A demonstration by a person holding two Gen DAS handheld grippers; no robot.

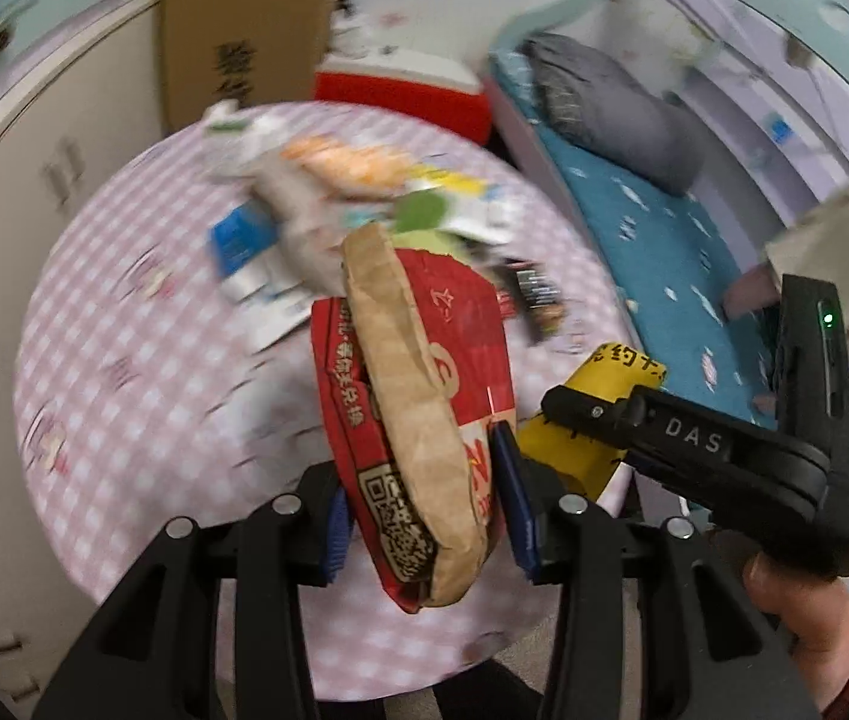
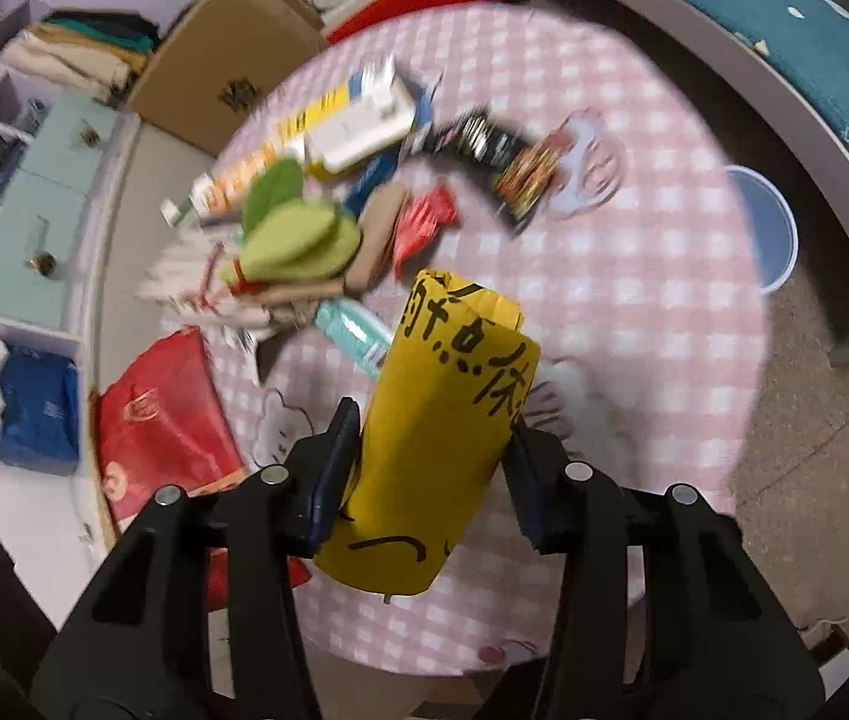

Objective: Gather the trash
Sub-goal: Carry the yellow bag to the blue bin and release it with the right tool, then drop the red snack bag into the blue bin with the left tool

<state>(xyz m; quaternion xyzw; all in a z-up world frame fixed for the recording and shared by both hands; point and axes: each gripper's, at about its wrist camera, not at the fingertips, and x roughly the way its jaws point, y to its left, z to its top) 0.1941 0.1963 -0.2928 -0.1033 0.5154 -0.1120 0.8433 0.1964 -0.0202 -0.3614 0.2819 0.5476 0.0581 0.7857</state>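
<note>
Red-and-brown paper bag (image 1: 418, 420) clamped in left gripper (image 1: 424, 516), yellow paper bag (image 2: 442, 450) pinched between right gripper (image 2: 430, 480) pads, wrapper litter (image 2: 328, 180) on pink checked table (image 2: 634, 300).

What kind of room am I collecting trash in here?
Most likely a bedroom: a bed with a teal sheet and a grey pillow sits beside the round table with a pink checked cloth, and folded clothes fill shelves.
</note>
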